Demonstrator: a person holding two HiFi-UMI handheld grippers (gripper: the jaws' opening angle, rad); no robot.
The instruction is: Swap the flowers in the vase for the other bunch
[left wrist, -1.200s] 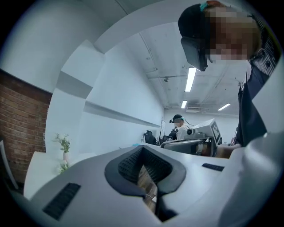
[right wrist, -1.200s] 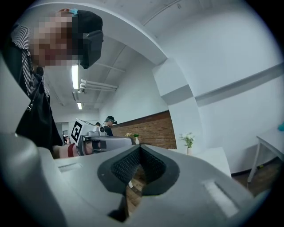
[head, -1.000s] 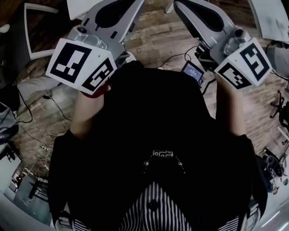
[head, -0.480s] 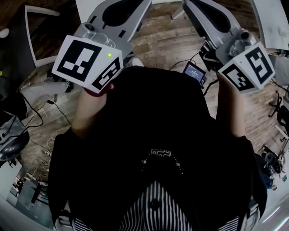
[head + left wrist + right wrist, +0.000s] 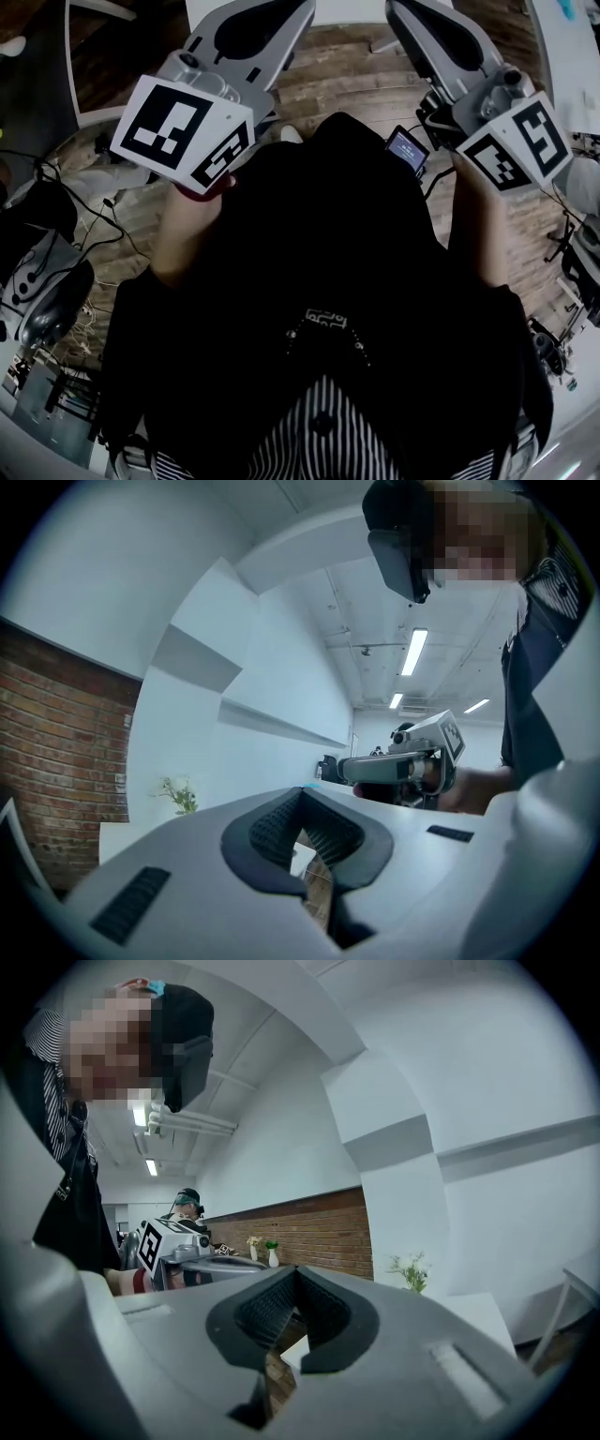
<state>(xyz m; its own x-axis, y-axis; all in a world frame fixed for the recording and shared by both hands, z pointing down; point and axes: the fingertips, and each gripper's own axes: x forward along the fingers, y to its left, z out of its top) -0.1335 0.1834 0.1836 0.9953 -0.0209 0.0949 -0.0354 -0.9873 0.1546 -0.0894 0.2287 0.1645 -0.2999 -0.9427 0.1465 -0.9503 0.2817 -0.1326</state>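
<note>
Two claws out front, and both are pressed together, pinching nothing: our left claw (image 5: 300,791) and our right claw (image 5: 295,1271). Well beyond them we spot a white desk (image 5: 469,1314), and standing upright on it a small bunch of flowers (image 5: 410,1272), thin green sprigs with pale blooms.

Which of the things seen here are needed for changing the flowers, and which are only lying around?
For the job:
- left tongs, shut, empty
- right tongs, shut, empty
- flowers on the white table

Just lying about:
- cables on the wooden floor
- small screen
</note>
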